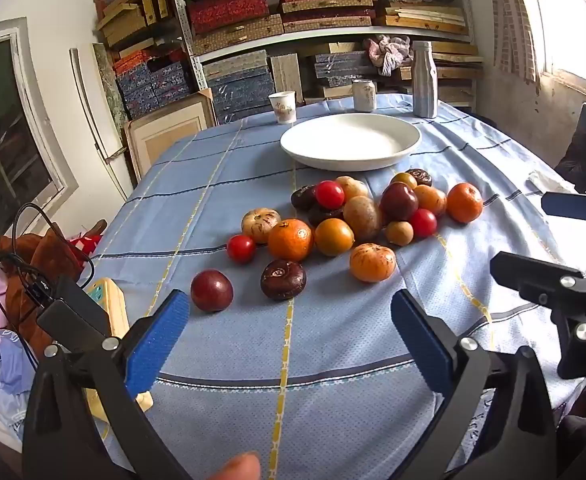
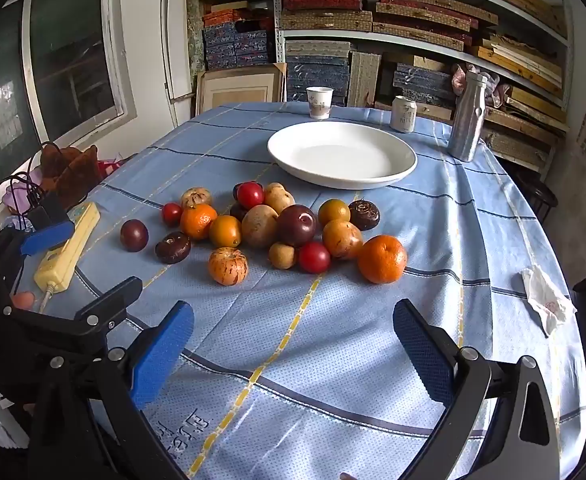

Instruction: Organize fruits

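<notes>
Fruit lies heaped across the middle of both wrist views on a blue checked tablecloth, with small red tomatoes, oranges, dark plums and brownish pieces touching one another. A white plate sits just above the heap, bare inside. Along the upper edge of the cloth stand a paper cup, a can and a silver bottle (all well apart from the fruit). The left gripper hangs at the bottom of its frame, blue pads spread wide with nothing between them; the right gripper does likewise. A yellow power strip lies at the left of the right wrist view.
</notes>
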Available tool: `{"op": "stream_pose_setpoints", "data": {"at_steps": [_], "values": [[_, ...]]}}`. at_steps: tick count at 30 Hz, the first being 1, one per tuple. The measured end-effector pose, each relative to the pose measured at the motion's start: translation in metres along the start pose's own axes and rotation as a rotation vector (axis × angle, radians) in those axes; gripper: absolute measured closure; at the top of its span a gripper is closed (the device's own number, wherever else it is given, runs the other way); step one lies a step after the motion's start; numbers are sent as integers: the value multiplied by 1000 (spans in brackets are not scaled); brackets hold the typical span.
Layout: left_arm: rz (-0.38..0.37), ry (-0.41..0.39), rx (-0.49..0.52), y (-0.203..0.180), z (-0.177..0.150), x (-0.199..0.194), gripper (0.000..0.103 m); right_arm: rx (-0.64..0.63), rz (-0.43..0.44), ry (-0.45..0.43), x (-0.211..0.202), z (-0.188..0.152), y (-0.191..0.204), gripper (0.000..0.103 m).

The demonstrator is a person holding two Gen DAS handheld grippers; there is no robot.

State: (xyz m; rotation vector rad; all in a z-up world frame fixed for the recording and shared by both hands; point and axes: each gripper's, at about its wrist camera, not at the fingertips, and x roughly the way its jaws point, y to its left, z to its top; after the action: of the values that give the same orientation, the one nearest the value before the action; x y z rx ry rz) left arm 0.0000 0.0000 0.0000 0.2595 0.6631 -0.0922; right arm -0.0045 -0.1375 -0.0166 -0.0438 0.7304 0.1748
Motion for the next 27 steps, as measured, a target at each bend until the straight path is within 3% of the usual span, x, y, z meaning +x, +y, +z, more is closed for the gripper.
{"op": "stream_pose_setpoints", "data": {"at_steps": [27], "values": [[-4, 6, -3, 0, 0, 0, 4, 0, 0, -8, 1, -2, -4, 3]]}}
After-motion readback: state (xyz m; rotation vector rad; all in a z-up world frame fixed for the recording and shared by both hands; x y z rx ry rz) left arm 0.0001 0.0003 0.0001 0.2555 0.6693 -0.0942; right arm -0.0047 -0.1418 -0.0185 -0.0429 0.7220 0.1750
